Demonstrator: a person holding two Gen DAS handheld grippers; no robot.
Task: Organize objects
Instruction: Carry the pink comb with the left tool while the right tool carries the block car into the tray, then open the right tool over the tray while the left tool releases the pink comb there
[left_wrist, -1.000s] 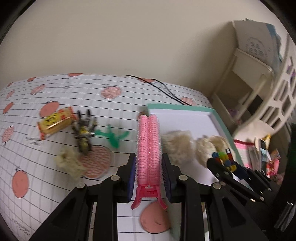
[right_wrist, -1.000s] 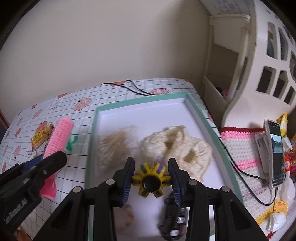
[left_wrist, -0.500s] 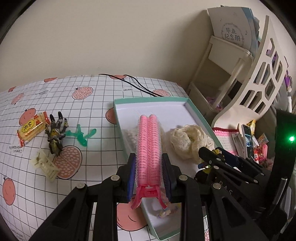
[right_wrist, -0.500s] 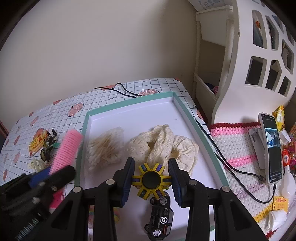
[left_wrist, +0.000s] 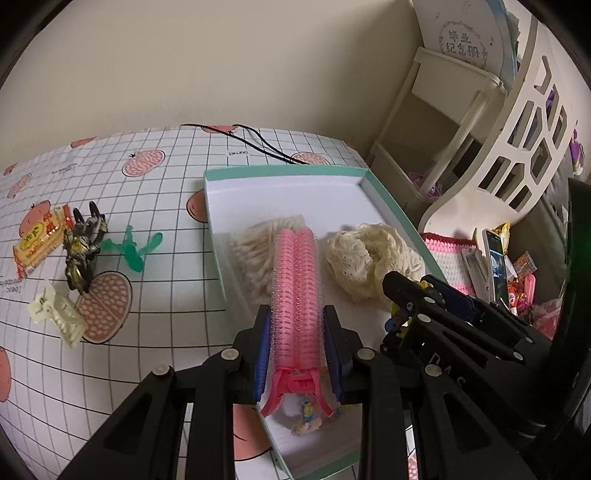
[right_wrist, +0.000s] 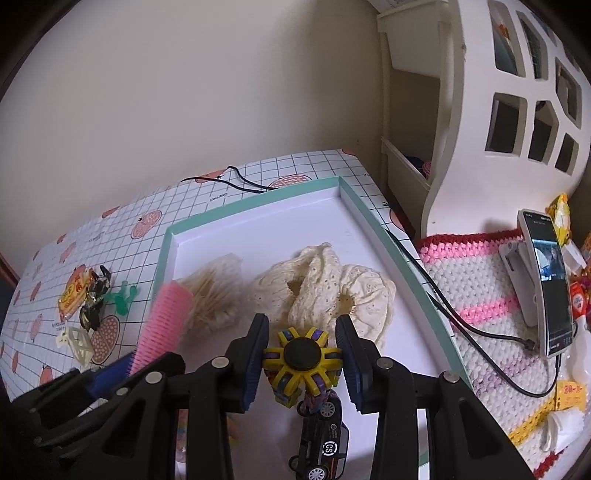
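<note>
Left wrist view: left claw (left_wrist: 296, 338) clamped on pink roller clip (left_wrist: 295, 291) above tray (left_wrist: 388, 206); right claw (right_wrist: 302, 356) gripping yellow spinner (right_wrist: 301, 356).

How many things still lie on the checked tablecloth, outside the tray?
4: yellow snack packet, dark toy figure, green plastic clip, cream claw clip, clustered left of the tray. Others may be hidden.

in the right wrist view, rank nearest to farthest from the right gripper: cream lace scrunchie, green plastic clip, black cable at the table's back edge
From the right gripper:
1. Cream lace scrunchie, in the tray, just beyond the fingertips.
2. Green plastic clip, on the tablecloth left of the tray.
3. Black cable, at the table's far edge by the wall.
</note>
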